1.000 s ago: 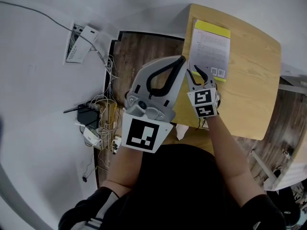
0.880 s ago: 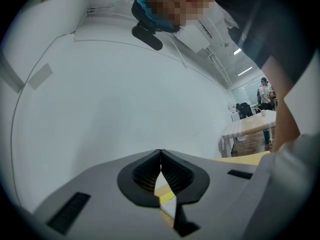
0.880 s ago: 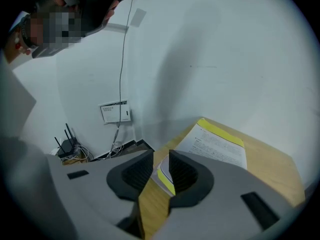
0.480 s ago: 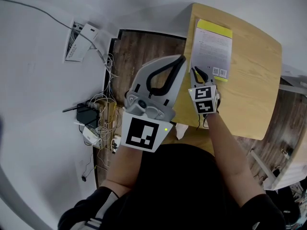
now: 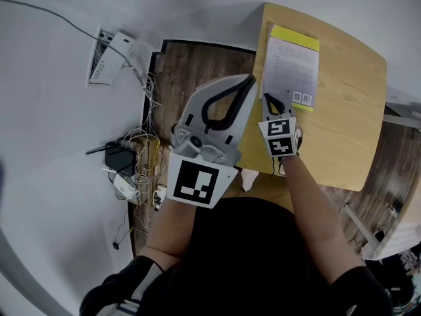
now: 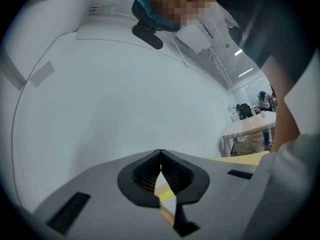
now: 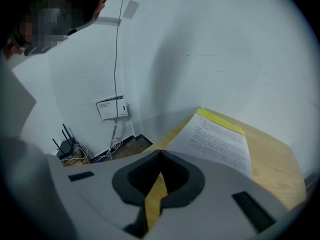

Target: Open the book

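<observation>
A thin book [image 5: 291,64] lies shut on the wooden table [image 5: 342,110], showing a white printed cover with a barcode and a yellow strip along the far edge. My right gripper [image 5: 266,97] has just been closing at the book's near left corner. In the right gripper view the jaw tips [image 7: 160,155] meet over the corner of the book [image 7: 220,139], pinching the cover's edge. My left gripper [image 5: 248,79] hovers shut and empty, left of the table. Part of the book [image 6: 167,193] shows below its tips [image 6: 160,154].
The table's left edge runs right beside the book. On the wooden floor to the left sit a router with tangled cables [image 5: 122,157] and a wall panel [image 5: 108,58]. Another table's edge [image 5: 401,117] shows at the right.
The right gripper's jaws have gone from open to shut at the book's near left corner. The left gripper has stayed where it was.
</observation>
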{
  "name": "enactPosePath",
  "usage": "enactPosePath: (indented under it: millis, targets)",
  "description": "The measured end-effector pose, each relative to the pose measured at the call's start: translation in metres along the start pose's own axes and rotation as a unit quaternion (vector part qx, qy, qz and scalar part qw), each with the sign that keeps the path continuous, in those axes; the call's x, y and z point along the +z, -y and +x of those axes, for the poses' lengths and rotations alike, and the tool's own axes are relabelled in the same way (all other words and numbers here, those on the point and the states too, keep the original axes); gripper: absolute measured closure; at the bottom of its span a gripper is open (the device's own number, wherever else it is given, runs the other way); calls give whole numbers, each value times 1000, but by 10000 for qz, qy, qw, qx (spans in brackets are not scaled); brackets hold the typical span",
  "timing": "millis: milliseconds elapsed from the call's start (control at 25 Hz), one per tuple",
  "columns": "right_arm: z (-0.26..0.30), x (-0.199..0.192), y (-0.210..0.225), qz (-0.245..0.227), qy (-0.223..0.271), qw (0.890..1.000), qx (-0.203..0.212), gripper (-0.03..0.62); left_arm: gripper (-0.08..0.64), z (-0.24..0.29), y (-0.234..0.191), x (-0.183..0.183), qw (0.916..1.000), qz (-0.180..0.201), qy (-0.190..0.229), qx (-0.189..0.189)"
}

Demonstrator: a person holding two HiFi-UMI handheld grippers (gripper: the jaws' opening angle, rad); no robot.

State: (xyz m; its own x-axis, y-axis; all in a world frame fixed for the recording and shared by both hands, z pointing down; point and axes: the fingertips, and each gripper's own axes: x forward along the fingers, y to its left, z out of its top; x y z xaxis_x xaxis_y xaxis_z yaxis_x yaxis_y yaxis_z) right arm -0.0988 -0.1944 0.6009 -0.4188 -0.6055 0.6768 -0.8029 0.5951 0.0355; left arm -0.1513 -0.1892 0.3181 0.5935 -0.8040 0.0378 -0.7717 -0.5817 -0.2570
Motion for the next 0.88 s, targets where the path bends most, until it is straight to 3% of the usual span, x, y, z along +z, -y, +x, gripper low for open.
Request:
enactPosePath:
  millis: [880]
  targets:
    - [-32, 24, 14, -29, 454, 9979, -455, 563, 549, -1, 6, 13, 9997, 203, 99, -112]
